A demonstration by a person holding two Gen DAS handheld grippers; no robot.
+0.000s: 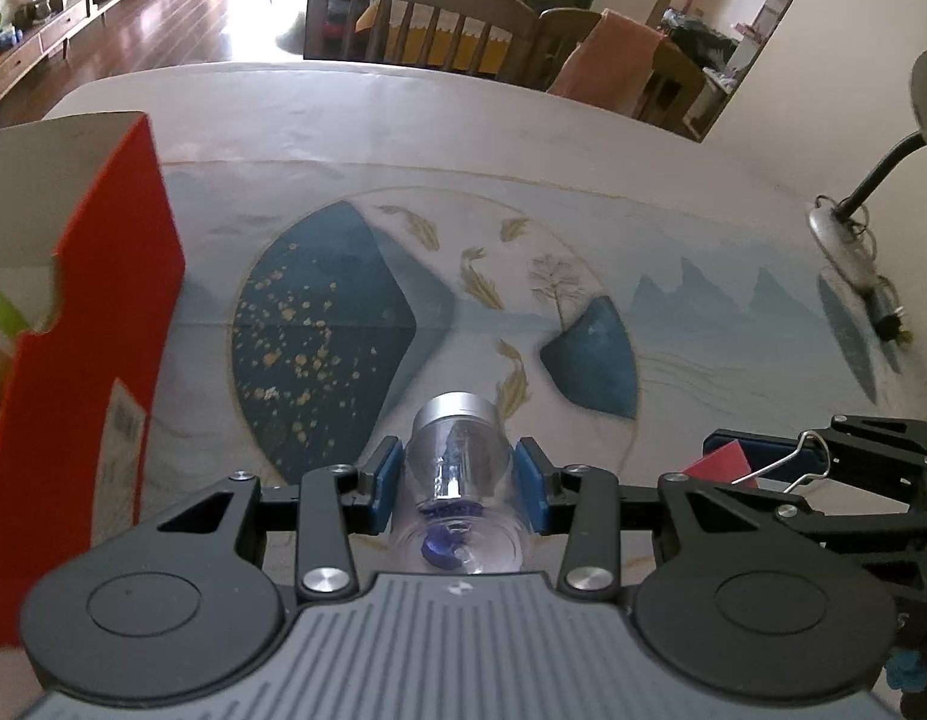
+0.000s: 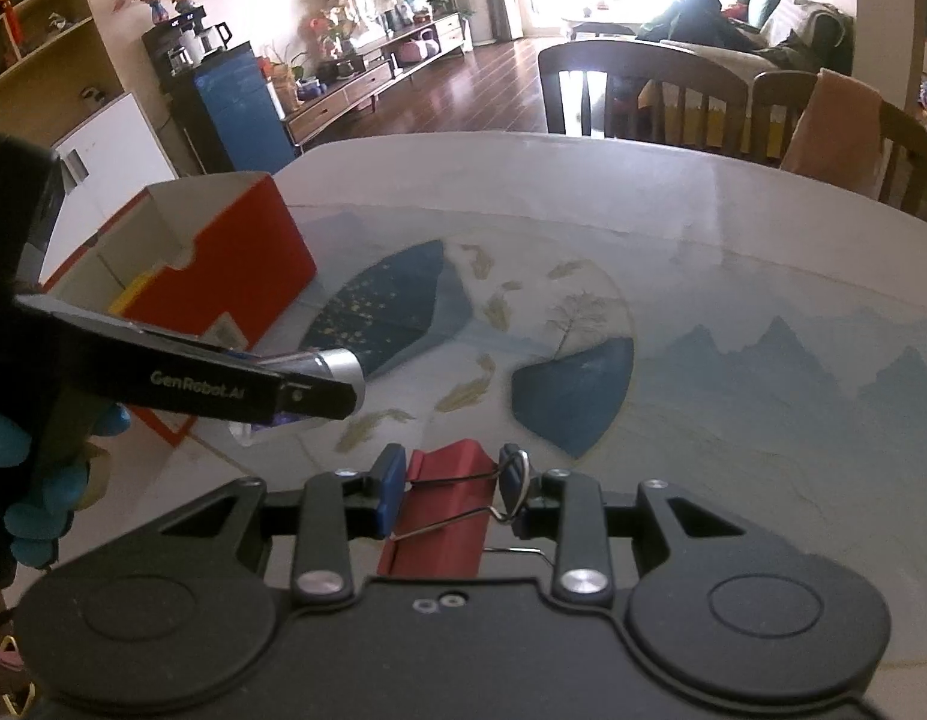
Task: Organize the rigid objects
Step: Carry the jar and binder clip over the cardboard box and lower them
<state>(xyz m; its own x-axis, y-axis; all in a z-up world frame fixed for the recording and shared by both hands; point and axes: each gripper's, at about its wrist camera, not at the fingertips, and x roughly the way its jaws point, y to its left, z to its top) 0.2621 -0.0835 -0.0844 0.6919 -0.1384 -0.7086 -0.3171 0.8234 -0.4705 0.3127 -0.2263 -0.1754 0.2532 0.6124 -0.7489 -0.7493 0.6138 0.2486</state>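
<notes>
My left gripper (image 1: 457,471) is shut on a clear plastic bottle (image 1: 457,468) with a silver cap, held above the table; in the right wrist view the bottle's silver cap (image 2: 342,367) shows past the left gripper's arm. My right gripper (image 2: 448,480) is shut on a red binder clip (image 2: 442,510) with wire handles; the clip (image 1: 718,461) also shows in the left wrist view at the right. An open red cardboard box (image 1: 85,348) stands at the left, close beside the left gripper, and shows in the right wrist view (image 2: 235,258) too.
The table (image 1: 523,120) carries a painted mat with blue mountains and gold leaves. A desk lamp (image 1: 847,228) stands at the right edge. Wooden chairs (image 2: 637,90) stand along the far side. Yellow and green items lie inside the box.
</notes>
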